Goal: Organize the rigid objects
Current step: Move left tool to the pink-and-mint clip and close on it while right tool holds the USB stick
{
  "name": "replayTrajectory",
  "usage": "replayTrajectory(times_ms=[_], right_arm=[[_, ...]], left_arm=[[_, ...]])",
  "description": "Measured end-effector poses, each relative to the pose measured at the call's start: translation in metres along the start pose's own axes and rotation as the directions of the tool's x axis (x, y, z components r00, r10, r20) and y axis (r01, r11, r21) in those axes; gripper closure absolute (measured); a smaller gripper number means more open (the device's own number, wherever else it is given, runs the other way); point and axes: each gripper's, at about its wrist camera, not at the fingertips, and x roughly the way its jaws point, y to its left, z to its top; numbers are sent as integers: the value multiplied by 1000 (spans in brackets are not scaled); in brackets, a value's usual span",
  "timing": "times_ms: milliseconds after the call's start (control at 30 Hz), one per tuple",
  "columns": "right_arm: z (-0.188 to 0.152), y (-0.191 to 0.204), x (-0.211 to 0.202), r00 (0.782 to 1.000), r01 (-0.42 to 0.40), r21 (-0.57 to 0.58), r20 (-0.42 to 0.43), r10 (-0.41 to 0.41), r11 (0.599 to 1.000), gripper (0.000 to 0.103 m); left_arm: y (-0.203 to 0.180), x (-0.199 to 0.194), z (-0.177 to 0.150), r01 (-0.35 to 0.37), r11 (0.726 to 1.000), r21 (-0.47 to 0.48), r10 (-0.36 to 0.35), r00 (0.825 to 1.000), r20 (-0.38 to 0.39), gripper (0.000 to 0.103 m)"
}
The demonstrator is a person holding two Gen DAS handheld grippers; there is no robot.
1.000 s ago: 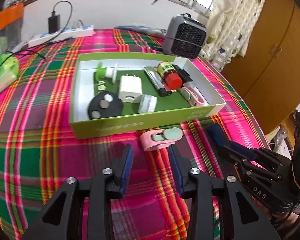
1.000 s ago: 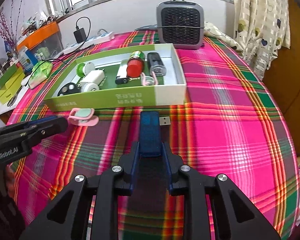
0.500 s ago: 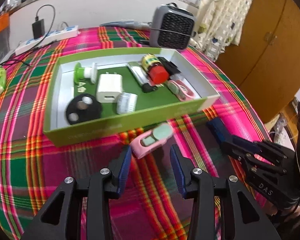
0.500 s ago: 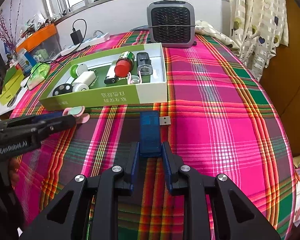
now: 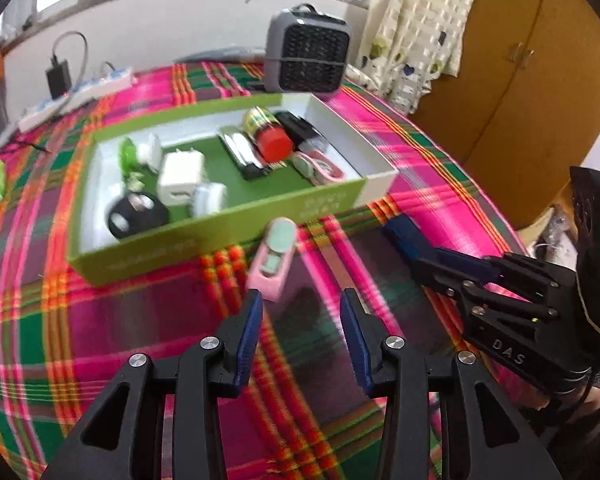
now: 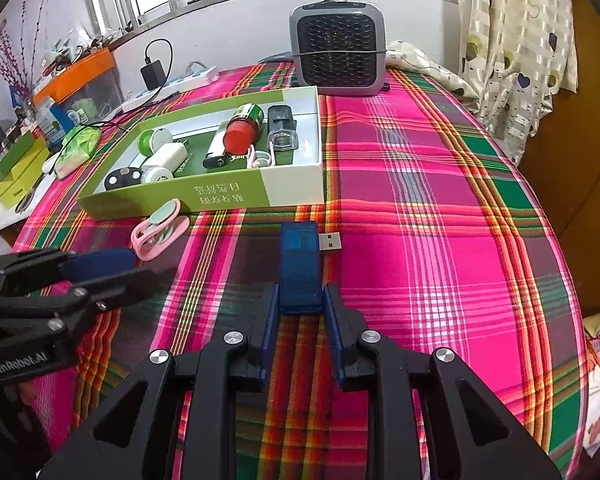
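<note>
Jaws first: left gripper (image 5: pixel 300 312) has its jaws spread wide w/ nothing between them; right gripper (image 6: pixel 300 300) has its jaws clamped on the near end of a translucent blue rectangular USB dongle (image 6: pixel 300 264).

Landmark = the shallow green-and-white cardboard box (image 5: pixel 220 236) on the plaid-clothed worktop (image 6: pixel 440 240), already holding chargers, a red-capped can etc.

Pink plastic clip w/ a mint-green pad (image 5: pixel 274 260) lies on the cloth just outside the box's near wall, approx. midway along it. From the left wrist view it sits just ahead of the open jaws, a bit left of their centre line, close to the left pad. Its long axis runs near-parallel to the fingers, tilted slightly, so the jaws would close across its short width. Left gripper is clearly the nearer one.

Dongle is also just off the box's near wall, toward the white end, metal plug sticking out sideways; whether it's lifted clear of the cloth I can't tell. Judging by this, the clip is next for the left.
</note>
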Motion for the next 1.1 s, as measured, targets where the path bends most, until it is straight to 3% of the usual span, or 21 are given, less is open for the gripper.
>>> replayTrajectory(times_ms=[267, 1100], right_arm=[[0, 1, 1, 1000, -1, -12, 0, 1, 1000, 79], [6, 1, 6, 999, 47, -80, -1, -47, 996, 78]], left_arm=[[8, 11, 13, -59, 998, -2, 59, 998, -7, 64], [0, 35, 20, -98, 994, 44, 98, 995, -6, 64]])
